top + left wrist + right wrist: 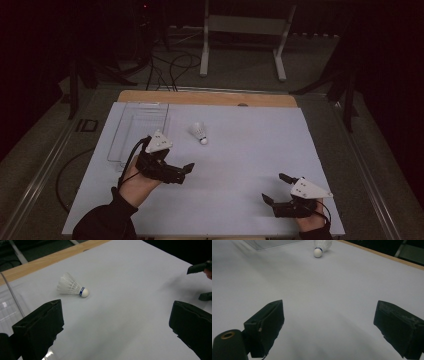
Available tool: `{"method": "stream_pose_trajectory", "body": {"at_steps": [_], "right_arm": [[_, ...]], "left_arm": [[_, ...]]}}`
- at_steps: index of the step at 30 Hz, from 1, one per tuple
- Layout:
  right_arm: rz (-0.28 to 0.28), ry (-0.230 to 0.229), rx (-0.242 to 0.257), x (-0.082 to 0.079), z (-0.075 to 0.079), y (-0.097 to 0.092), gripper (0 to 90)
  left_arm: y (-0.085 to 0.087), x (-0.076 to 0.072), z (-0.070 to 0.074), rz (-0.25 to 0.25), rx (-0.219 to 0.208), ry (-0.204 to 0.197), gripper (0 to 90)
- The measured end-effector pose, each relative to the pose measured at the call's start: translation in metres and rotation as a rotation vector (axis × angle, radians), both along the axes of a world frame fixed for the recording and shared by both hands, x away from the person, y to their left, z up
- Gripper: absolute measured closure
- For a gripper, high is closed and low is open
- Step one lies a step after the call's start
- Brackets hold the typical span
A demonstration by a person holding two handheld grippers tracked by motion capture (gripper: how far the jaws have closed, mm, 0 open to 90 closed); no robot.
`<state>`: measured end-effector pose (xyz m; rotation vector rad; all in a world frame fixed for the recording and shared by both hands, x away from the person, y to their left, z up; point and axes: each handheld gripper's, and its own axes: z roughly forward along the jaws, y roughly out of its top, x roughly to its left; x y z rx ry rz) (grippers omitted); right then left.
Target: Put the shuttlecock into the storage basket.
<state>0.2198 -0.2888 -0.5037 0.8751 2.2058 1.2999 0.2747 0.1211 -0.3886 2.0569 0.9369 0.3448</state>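
Note:
A white feather shuttlecock [199, 132] lies on its side on the white table sheet [240, 150], its cork tip pointing toward me. My left gripper [184, 173] hovers just short of it, to its left, open and holding nothing. In the left gripper view the shuttlecock [71, 286] lies ahead and to the left of the wide-apart jaws. My right gripper [274, 187] rests near the front right corner, open and holding nothing. From the right gripper view the shuttlecock [322, 245] is far off at the top edge.
A clear plastic container [140, 130] stands at the back left of the sheet, beside the left hand. A wooden table edge [205, 97] runs along the far side. Beyond it are a grey stand [245, 30] and cables on the floor.

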Motion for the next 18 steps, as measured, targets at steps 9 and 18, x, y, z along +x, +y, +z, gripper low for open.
{"method": "stream_pose_trajectory", "body": {"at_steps": [9, 18], "right_arm": [[0.000, 0.002, 0.001, 0.000, 0.000, 0.000, 9.5], [0.000, 0.008, -0.002, 0.000, -0.001, 0.000, 9.6]], "left_arm": [[-0.015, 0.015, 0.001, 0.000, 0.019, 0.029, 0.1], [-0.033, 0.031, -0.001, 0.087, 0.063, 0.110, 0.1]]}}
